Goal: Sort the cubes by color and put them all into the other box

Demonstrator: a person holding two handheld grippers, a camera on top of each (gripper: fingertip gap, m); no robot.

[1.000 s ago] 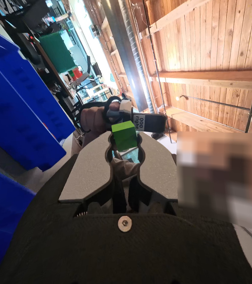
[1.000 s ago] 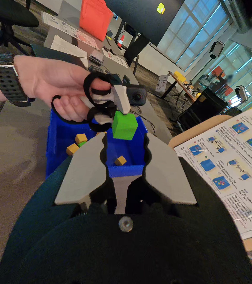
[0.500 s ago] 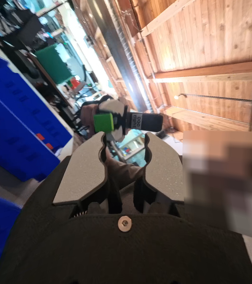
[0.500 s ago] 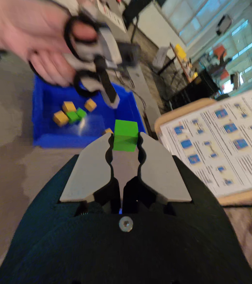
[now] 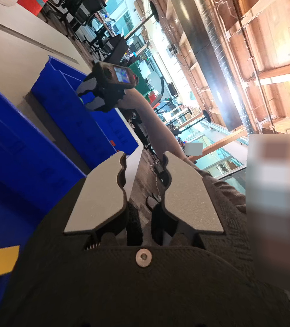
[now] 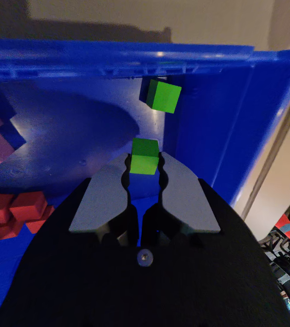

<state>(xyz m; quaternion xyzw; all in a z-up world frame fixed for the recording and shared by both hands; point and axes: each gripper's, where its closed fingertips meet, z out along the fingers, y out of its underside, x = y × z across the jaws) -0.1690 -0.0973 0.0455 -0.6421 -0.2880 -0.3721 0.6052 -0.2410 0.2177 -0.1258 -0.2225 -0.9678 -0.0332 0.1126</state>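
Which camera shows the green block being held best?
The right wrist view: the green block sits pinched at the right hand-held gripper tips. The left wrist view shows at most a green sliver by that distant gripper.

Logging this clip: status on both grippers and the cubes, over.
Right gripper shut on green cube, over blue bin. Left gripper open, empty. Second green cube lies ahead in bin.

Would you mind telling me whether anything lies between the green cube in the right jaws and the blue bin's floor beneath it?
Nothing visible: the held green cube hangs over bare floor of the blue bin; another green cube sits farther on.
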